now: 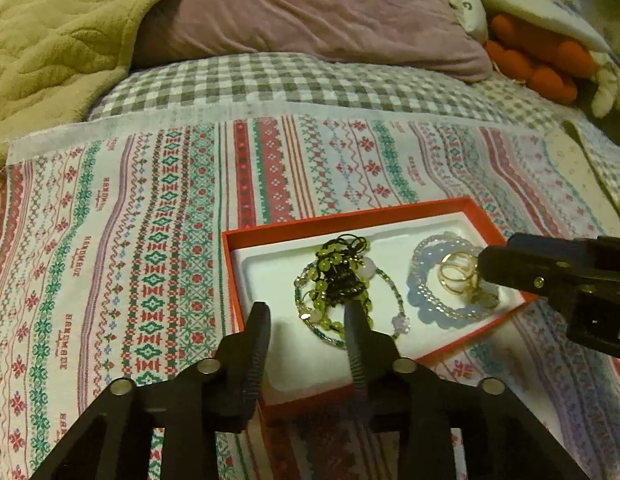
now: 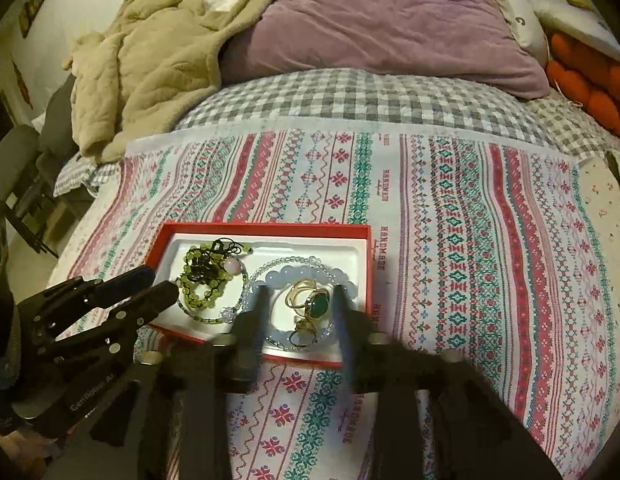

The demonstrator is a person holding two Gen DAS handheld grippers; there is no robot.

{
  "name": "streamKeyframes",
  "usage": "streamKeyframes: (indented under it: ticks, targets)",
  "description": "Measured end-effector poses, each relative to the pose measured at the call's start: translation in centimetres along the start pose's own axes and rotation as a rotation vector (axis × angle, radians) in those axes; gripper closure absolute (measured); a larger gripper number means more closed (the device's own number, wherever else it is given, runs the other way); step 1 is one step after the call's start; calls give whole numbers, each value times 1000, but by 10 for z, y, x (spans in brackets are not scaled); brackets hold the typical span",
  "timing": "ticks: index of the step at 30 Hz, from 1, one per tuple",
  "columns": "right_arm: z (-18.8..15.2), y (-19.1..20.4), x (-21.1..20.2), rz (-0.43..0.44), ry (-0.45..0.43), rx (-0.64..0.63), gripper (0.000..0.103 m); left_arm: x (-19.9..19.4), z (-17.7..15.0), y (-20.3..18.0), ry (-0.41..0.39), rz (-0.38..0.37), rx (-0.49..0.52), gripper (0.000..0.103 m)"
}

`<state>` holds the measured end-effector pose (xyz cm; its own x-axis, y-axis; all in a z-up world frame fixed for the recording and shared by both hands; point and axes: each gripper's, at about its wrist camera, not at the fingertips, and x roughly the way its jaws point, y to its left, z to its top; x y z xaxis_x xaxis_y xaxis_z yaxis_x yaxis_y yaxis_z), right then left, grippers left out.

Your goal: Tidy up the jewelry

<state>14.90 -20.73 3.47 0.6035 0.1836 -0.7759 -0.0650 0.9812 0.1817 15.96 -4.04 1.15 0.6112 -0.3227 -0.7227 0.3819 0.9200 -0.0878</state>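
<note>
Right wrist view: the right tool [image 2: 300,304] is open, its fingers straddling the gold rings [image 2: 310,304], seemingly without touching them. The left tool [image 1: 308,320] gapes over green beads [image 1: 337,280]. Both sit in the red box [image 1: 349,222] on the bed's patterned cloth [image 1: 110,240].

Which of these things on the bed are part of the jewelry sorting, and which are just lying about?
Part of the job:
red box
green bead bracelet
blue bead bracelet
gold rings
left gripper, open
right gripper, open

Just lying about:
patterned cloth
purple pillow
beige blanket
orange plush
</note>
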Motion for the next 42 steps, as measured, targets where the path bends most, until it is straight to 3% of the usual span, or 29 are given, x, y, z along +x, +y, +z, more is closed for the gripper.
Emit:
streamKeyframes:
  ticks: [6, 9, 18, 20, 22, 27, 33, 42]
  targets:
    - [-5, -6, -17, -4, -11, 24, 57, -23, -5, -3, -23, -9, 6, 35]
    - [-12, -9, -28, -32, -13, 31, 49, -33, -10, -3, -19, 2, 11, 22]
    - [-45, -8, -50, -148, 40, 57, 47, -42, -39, -2, 115, 116, -27, 1]
    - [-53, -3, -54, -179, 42, 43, 32, -43, -47, -4, 133, 133, -38, 1]
    - [-61, 0, -57, -209, 41, 34, 26, -44, -55, -5, 152, 149, -42, 1]
    - [-82, 7, -55, -236, 98, 26, 25, -44, -68, -5, 191, 168, -66, 1]
    - [-96, 9, -43, -241, 159, 28, 24, -47, -73, -8, 177, 183, -75, 1]
    - [-97, 8, -36, -247, 175, 40, 24, -44, -75, -12, 183, 181, -64, 1]
